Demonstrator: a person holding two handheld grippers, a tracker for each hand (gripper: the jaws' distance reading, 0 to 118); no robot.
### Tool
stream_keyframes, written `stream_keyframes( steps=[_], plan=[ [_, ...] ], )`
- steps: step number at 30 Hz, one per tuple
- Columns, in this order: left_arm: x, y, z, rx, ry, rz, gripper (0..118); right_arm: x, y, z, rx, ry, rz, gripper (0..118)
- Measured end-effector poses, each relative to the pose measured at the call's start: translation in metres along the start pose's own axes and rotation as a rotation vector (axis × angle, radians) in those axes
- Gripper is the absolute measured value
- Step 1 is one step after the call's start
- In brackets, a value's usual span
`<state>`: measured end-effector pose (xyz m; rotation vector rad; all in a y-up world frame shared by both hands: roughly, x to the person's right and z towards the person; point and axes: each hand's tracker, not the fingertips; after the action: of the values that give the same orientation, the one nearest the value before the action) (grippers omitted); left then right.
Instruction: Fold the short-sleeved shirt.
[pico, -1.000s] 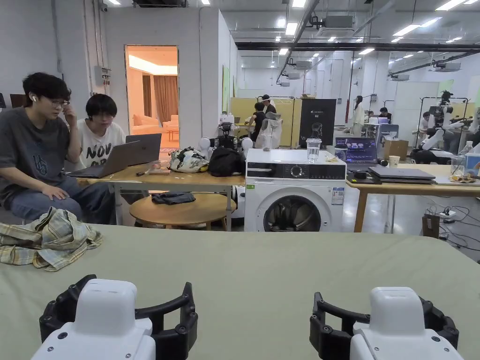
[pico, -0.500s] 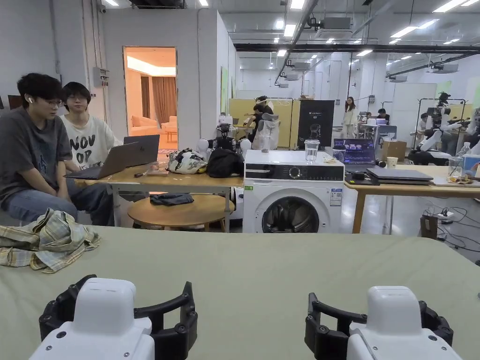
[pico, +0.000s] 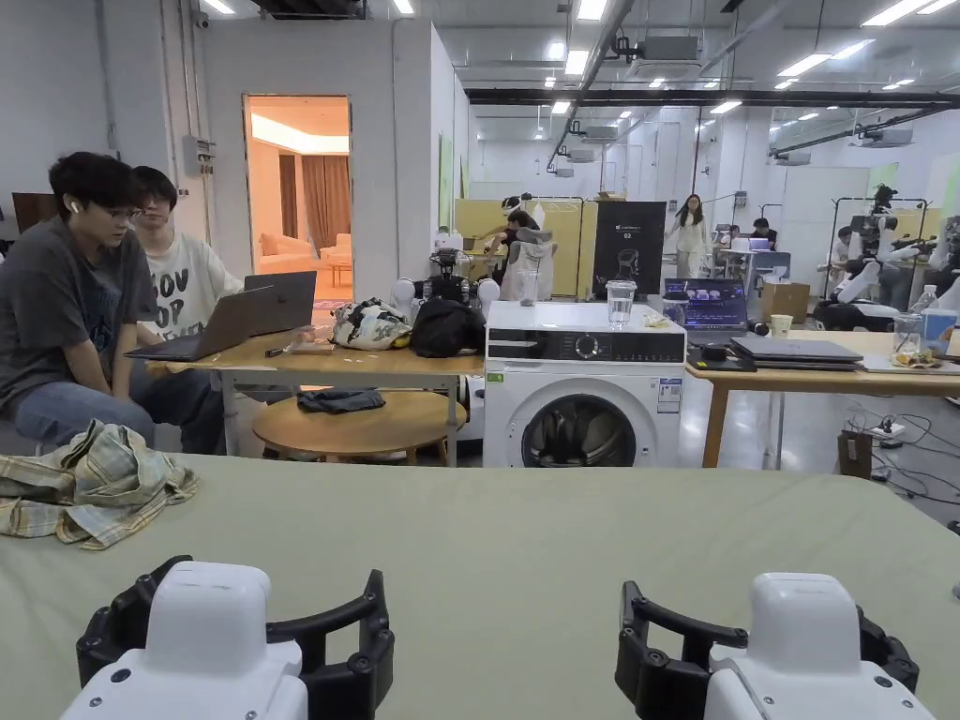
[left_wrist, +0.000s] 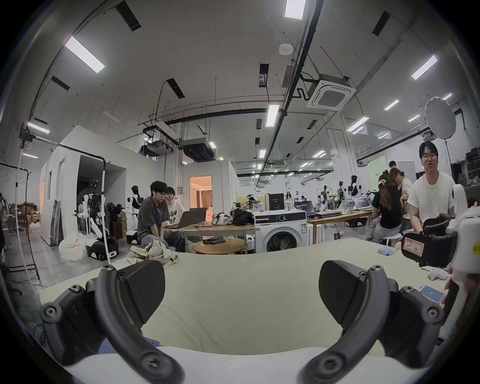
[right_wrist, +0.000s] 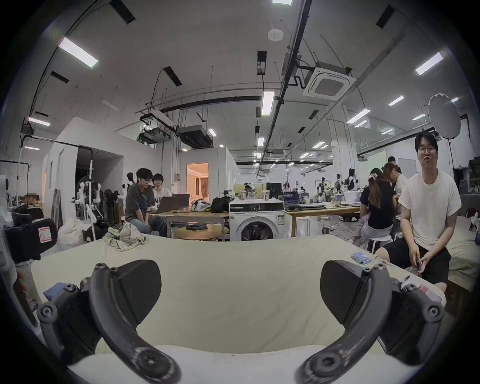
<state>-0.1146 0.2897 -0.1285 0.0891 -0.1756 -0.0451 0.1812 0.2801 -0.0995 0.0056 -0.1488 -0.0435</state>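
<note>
I'm seeing the green-covered table carrying a crumpled plaid shirt lying at its far left edge.

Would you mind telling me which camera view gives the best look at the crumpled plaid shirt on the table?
The head view: the plaid shirt looks largest there, its folds and checks plain, though the picture's left edge crops it. The left gripper view shows the shirt whole but small and distorted beyond that tool's left jaw. The right gripper view shows it small at the table's far edge.
</note>
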Motion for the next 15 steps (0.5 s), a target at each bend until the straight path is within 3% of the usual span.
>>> stream_keyframes(
  steps=[4, 8, 15],
  plan=[
    [0.0014, 0.0032, 0.0011, 0.0, -0.012, 0.004, 116, 0.0017, 0.0023, -0.0035, -0.034, 0.014, -0.066, 118],
    [0.0026, 0.0052, 0.002, -0.002, -0.024, -0.008, 116, 0.0029, 0.0057, -0.0086, -0.075, -0.062, -0.148, 118],
    [0.0009, 0.0045, 0.0053, 0.02, -0.007, 0.022, 116, 0.0043, 0.0074, -0.0065, -0.095, -0.057, -0.189, 118]
  ],
)
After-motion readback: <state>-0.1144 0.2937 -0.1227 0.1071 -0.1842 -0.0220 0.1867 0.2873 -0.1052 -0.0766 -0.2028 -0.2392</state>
